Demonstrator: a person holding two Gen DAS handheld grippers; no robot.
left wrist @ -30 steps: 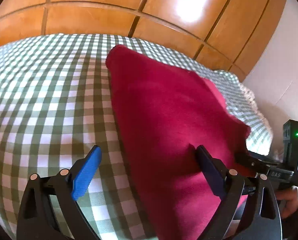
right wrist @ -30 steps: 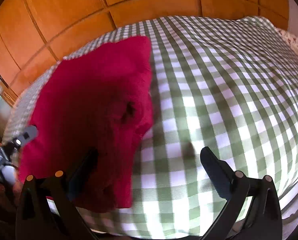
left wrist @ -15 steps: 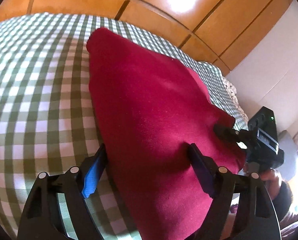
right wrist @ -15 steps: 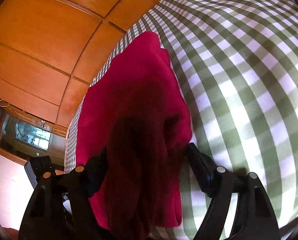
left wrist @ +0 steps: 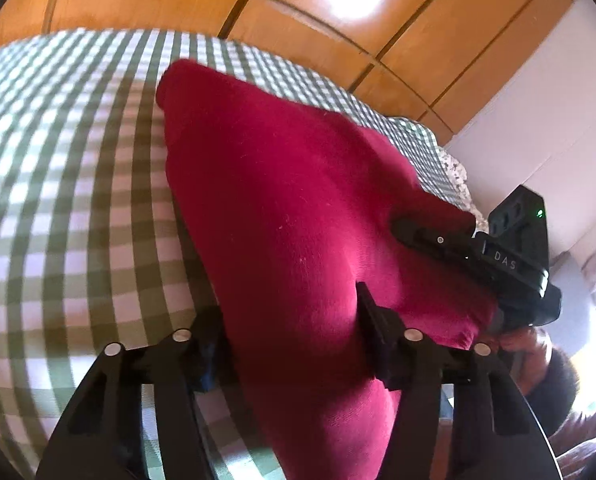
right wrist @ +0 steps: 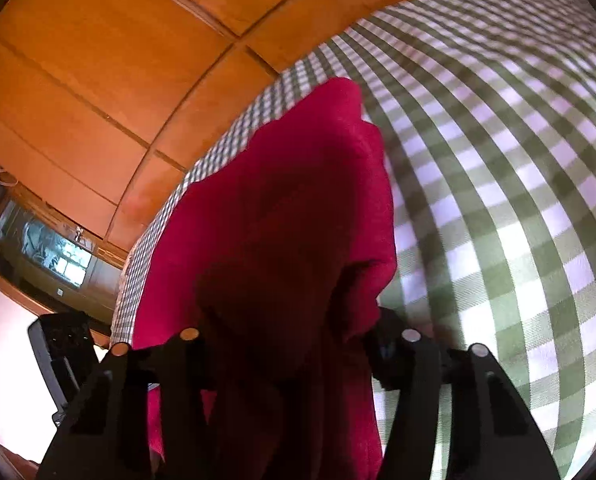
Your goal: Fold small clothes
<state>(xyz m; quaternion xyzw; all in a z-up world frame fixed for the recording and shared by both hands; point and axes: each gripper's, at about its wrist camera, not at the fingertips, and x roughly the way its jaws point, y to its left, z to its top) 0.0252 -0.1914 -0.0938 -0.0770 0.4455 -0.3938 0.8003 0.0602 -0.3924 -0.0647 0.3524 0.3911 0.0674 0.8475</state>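
Observation:
A crimson red garment (left wrist: 290,208) lies on the green-and-white checked bed cover (left wrist: 66,184). Its near edge hangs down between the fingers of my left gripper (left wrist: 290,332), whose jaws have narrowed around the cloth. The other gripper (left wrist: 478,252) shows at the right in the left wrist view, clamped on the garment's right corner. In the right wrist view the garment (right wrist: 290,200) bunches up between the fingers of my right gripper (right wrist: 290,340), which grips its near edge. The fingertips of both are mostly hidden by cloth.
Orange wooden wardrobe panels (left wrist: 298,12) stand behind the bed. A white wall (left wrist: 538,112) is at the right. A person's hand (left wrist: 526,340) holds the right gripper. A dark glass-fronted cabinet (right wrist: 38,252) sits at the left in the right wrist view.
Both grippers moved in over the garment's near edge and closed from wide open onto the cloth. The near edge is now lifted and bunched between the fingers.

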